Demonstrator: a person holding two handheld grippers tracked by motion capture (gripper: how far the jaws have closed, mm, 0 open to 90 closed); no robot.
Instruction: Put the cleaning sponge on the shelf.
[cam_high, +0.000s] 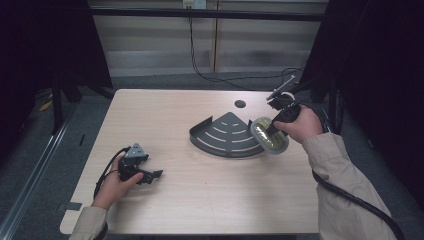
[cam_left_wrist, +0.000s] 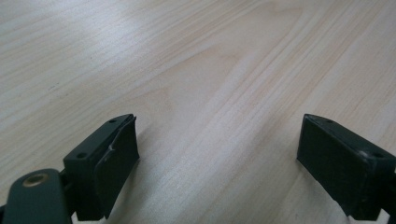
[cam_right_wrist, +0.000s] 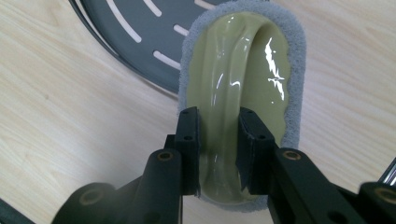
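I see a pale wood-grain bench (cam_high: 200, 185) with dark curtains at both sides and a grey floor behind. My left gripper (cam_high: 150, 176) rests low on the bench's near-left part, fingers (cam_left_wrist: 114, 158) spread wide on nothing. My right gripper (cam_right_wrist: 218, 140) pinches the olive handle of a scrubbing pad (cam_high: 269, 135) (grey felt rim) overlapping the right edge of the dark slotted corner tray (cam_high: 225, 135).
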